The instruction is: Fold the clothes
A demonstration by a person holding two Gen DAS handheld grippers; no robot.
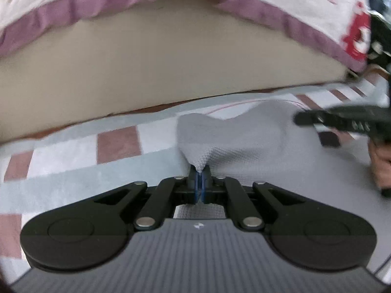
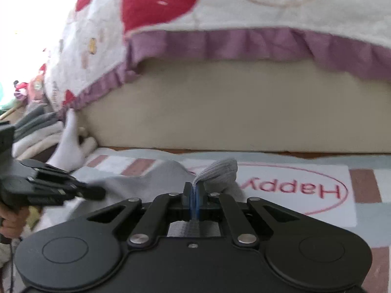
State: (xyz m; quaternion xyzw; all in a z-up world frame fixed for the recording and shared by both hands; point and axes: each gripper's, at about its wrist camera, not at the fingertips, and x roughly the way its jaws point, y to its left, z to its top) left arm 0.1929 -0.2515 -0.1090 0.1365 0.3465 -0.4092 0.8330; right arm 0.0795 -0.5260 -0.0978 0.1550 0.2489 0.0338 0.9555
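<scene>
1. My left gripper (image 1: 200, 171) is pinched tight on a peak of the grey garment (image 1: 244, 141); the blue pads are closed with waffle-textured cloth squeezed between them.
2. My right gripper (image 2: 194, 188) is clamped too, gripping a ribbed grey edge of the same garment (image 2: 217, 171), which curls up and over to the right of the fingers.
3. The garment is pale grey, finely textured knit, and it lies spread on the mat (image 1: 61, 171) between my two grippers, rising into small tented folds where each one lifts it.
4. The mat beneath is light blue and white with dusty-red squares; in the right wrist view a red oval with the word "Happy" (image 2: 295, 189) sits upside down just beyond the cloth.
5. Straight ahead, a beige cushion base (image 1: 146, 78) blocks the way, close behind the garment's far edge.
6. Draped over it is a white blanket (image 2: 244, 7) with a purple frill and a red cartoon print.
7. In the left wrist view, my right gripper comes in from the right edge, blurred, with my hand (image 1: 381, 168) under it.
8. Off to the left in the right wrist view, a white glove-like cloth (image 2: 69, 146) and a pile of grey and cream fabrics (image 2: 36, 127) lie by the cushion's corner.
</scene>
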